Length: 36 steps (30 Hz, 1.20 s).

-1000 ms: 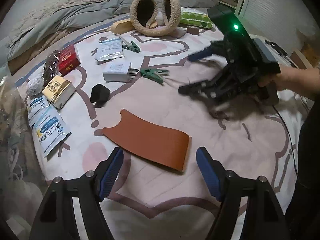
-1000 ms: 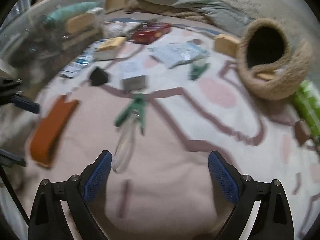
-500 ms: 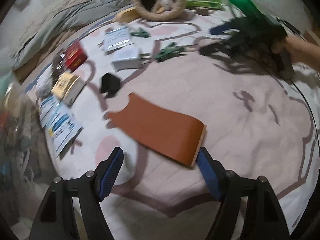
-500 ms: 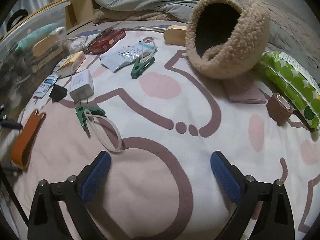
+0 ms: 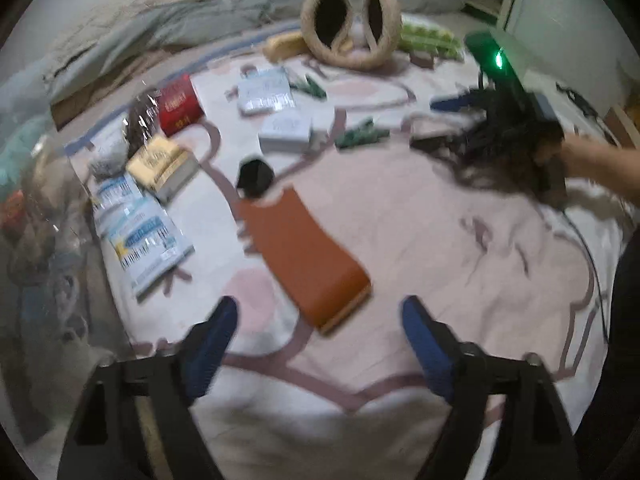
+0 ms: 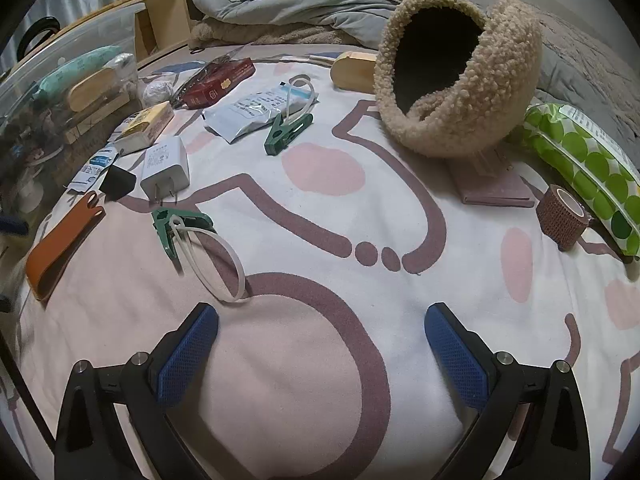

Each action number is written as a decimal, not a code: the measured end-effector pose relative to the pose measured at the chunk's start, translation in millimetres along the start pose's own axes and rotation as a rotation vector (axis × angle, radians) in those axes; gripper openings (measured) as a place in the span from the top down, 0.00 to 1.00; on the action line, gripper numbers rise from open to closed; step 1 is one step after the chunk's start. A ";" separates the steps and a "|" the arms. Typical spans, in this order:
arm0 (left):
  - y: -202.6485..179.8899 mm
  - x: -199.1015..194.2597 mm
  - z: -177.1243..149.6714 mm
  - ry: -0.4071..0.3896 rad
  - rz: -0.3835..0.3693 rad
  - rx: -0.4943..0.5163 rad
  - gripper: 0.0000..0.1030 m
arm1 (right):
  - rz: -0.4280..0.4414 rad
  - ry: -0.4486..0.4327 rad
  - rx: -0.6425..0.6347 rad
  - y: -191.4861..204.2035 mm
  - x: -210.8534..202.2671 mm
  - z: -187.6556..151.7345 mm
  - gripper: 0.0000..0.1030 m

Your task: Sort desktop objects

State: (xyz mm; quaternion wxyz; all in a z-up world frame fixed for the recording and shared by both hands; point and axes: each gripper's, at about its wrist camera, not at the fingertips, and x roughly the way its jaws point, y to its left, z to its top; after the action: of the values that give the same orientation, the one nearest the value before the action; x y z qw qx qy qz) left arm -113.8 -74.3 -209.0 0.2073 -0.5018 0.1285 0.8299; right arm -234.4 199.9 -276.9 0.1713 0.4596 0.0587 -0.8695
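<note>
Both grippers are empty right now. The left gripper (image 5: 316, 336) has just been spreading its jaws, nothing between them, with the orange leather sleeve (image 5: 308, 256) lying on the bed sheet (image 6: 320, 208) just ahead. The right gripper (image 6: 320, 344) hangs jaws wide over bare sheet. The fuzzy beige basket (image 6: 452, 76) lies tipped on its side, inside too dark to tell. The clear plastic bin (image 6: 60, 80) at the left edge holds a teal roll and wooden bits.
</note>
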 end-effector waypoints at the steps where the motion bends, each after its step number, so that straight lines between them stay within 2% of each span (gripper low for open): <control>1: -0.4 -0.5 4.3 -0.009 -0.001 -0.016 0.13 | -0.001 0.000 -0.001 0.0 0.2 0.1 0.00; 7: 2.0 18.8 26.8 0.014 0.025 -0.101 0.13 | 0.004 0.000 0.002 -0.5 -1.2 -0.1 0.00; 11: 1.8 31.9 29.0 0.043 0.057 -0.087 0.13 | 0.016 0.010 -0.010 0.8 -3.9 3.4 0.00; 17: 14.7 39.9 17.9 0.091 0.112 -0.081 0.13 | 0.211 -0.025 -0.050 3.9 -20.5 12.5 0.00; 22: 24.4 34.4 11.8 0.092 0.169 -0.078 0.13 | 0.324 -0.049 -0.072 14.5 -19.9 32.4 0.00; 24: 26.5 31.5 12.2 0.085 0.182 -0.081 0.13 | 0.355 -0.038 -0.103 23.3 -12.8 41.0 0.08; 26: 27.1 29.6 13.4 0.077 0.181 -0.085 0.13 | 0.394 -0.022 -0.130 31.8 -5.7 47.5 0.28; 28: 25.3 29.6 15.0 0.074 0.174 -0.080 0.13 | 0.422 -0.005 -0.147 38.3 -0.7 49.7 0.32; 32: 19.0 32.8 18.0 0.071 0.165 -0.061 0.13 | 0.433 0.013 -0.205 51.1 8.8 48.7 0.33; 35: 14.8 36.1 20.4 0.068 0.150 -0.052 0.13 | 0.453 0.033 -0.229 56.4 8.3 43.7 0.42; 36: 13.8 37.5 20.9 0.067 0.145 -0.050 0.13 | 0.467 0.038 -0.233 57.8 6.8 42.1 0.43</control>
State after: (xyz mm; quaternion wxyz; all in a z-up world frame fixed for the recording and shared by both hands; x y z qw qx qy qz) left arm -152.1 -69.5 -232.4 0.1297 -0.5238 0.1507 0.8283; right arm -250.4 133.3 -255.2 0.4180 0.4539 0.0541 -0.7850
